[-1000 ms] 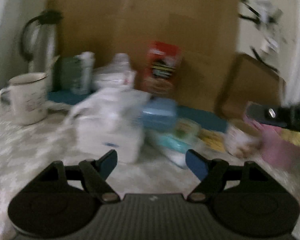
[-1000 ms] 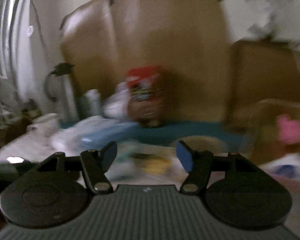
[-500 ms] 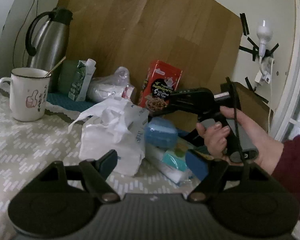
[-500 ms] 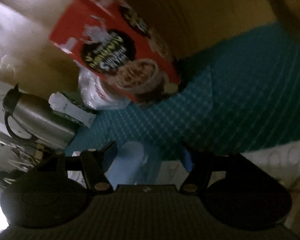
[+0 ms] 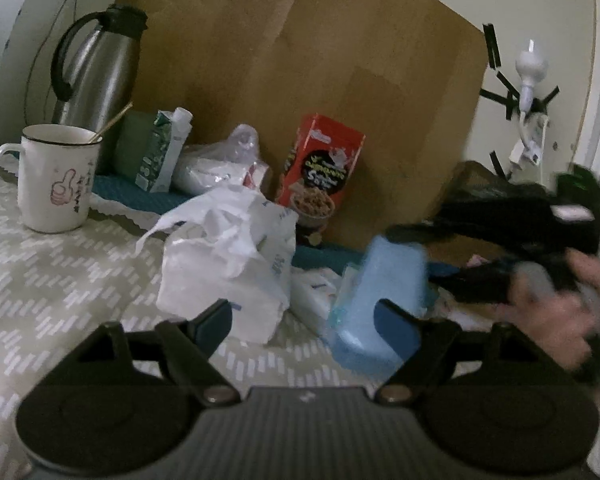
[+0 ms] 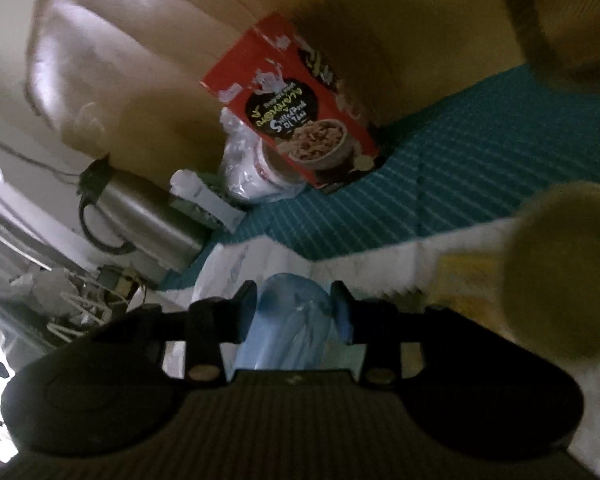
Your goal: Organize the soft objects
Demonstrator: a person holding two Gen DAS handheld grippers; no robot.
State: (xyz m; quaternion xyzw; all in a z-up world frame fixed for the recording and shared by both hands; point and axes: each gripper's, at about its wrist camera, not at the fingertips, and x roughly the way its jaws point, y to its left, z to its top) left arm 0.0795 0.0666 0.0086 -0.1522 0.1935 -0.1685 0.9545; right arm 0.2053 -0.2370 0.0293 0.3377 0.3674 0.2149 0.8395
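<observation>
A pale blue soft pack, a white crumpled bag, a red box, and a desk in beige with white dashes.

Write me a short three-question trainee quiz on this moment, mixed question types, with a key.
1. True or false: the right gripper has its jaws around the blue pack.
2. Which stands upright against the brown board?
A. the red food box
B. the white mug
C. the white plastic bag
3. Fill in: nothing lies between the fingers of the ___ gripper.

Key
1. True. Its jaws have just been closing, and the wrapped blue pack sits between them, seemingly pressed on both sides.
2. A. The mug and the bag stand further forward on the patterned cloth.
3. Left. Its fingers stand apart, the bag and blue pack beyond them.
</observation>
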